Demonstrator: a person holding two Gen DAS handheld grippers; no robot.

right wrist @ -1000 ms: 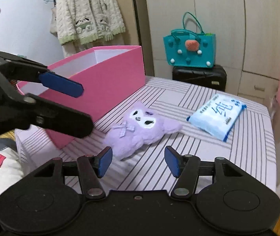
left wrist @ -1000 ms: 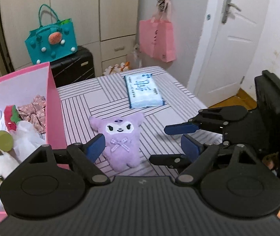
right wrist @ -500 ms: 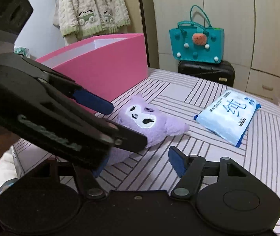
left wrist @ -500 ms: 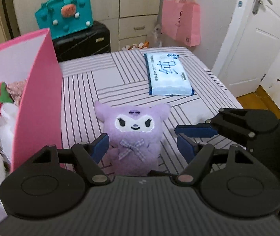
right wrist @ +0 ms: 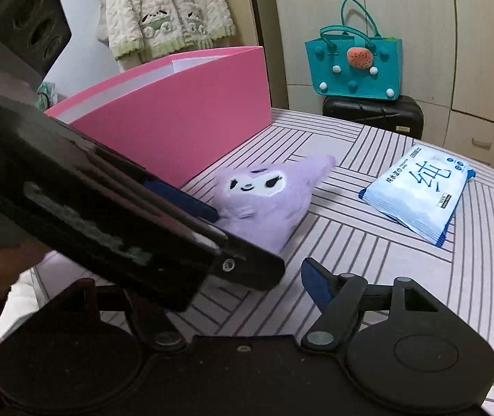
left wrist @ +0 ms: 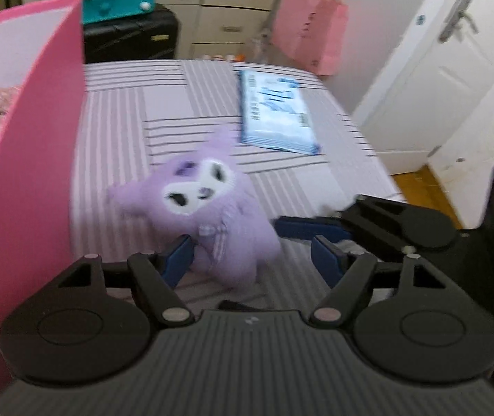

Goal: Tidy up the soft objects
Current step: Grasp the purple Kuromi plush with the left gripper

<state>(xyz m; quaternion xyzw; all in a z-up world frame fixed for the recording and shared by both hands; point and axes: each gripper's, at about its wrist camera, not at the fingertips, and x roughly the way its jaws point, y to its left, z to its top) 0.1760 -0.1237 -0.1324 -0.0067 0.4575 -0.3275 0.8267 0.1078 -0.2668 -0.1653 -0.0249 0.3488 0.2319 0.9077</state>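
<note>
Purple plush toy (left wrist: 212,215) sits at frame centre on the striped bed (left wrist: 118,131), tilted, just beside the pink box (left wrist: 28,173) at left. Left gripper (left wrist: 250,256) fingers are spread, the left pad touching the plush; it is not clamped. Right gripper (right wrist: 247,277) fingers stand apart, holding nothing. Blue tissue pack (right wrist: 420,190) lies at right, apart from the plush.

Blue-white tissue pack (right wrist: 420,194): large character "纯" legible; smaller print unreadable.
</note>
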